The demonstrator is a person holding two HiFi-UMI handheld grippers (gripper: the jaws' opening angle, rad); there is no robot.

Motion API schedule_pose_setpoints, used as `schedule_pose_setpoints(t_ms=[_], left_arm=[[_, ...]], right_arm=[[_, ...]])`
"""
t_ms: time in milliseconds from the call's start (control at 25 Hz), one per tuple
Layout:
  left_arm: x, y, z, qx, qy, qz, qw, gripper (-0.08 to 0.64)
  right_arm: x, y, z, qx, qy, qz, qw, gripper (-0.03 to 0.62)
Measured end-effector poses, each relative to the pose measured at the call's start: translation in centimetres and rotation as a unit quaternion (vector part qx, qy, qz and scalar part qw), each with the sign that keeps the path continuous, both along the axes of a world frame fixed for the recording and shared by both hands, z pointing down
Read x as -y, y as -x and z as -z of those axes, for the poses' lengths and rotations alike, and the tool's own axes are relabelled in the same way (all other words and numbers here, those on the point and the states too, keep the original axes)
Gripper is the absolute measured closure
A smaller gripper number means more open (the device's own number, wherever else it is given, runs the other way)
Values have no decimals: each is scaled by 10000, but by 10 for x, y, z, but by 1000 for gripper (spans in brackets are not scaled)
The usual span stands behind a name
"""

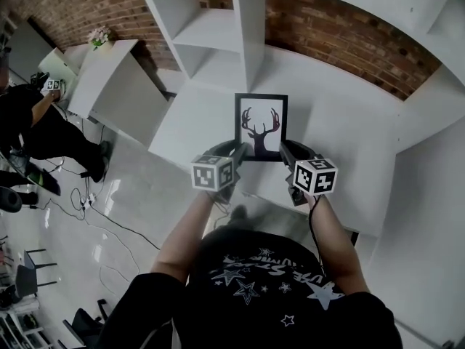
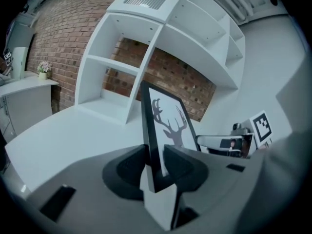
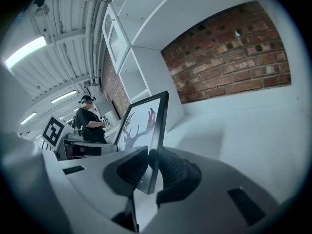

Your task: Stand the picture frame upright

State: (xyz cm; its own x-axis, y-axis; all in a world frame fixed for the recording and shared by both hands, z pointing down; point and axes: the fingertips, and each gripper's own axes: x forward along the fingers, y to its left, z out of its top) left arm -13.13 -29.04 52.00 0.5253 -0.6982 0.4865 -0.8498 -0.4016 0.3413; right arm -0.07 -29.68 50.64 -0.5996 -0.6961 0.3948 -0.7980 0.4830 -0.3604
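Head view shows the picture frame [image 1: 261, 127] held upright over the white table [image 1: 349, 158], the left gripper [image 1: 236, 151] and right gripper [image 1: 288, 151] each clamped on a bottom corner, so I'd judge this the placing step, which next calls for setting it down squarely before letting go.

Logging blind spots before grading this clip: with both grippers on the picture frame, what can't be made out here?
Back of the picture frame and any stand: every view shows only its front or edge.
Whether its bottom edge touches the table: the left gripper and right gripper bodies cover it in both gripper views; the head view looks down from above.
What the background person holds: too small, right gripper view.
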Motion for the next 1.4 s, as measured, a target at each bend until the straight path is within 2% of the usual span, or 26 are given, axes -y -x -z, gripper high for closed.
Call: schedule_pose_setpoints(t_ms=[320, 760, 1400], left_arm=[[53, 27, 8, -16, -121, -312, 9994, 431], [112, 65, -4, -41, -145, -575, 9982, 431], [154, 75, -24, 111, -74, -922, 9956, 431]], right_arm=[[42, 27, 7, 15, -100, -318, 9994, 521], [92, 65, -1, -60, -233, -661, 9975, 525], [125, 76, -23, -185, -103, -1049, 9943, 529]])
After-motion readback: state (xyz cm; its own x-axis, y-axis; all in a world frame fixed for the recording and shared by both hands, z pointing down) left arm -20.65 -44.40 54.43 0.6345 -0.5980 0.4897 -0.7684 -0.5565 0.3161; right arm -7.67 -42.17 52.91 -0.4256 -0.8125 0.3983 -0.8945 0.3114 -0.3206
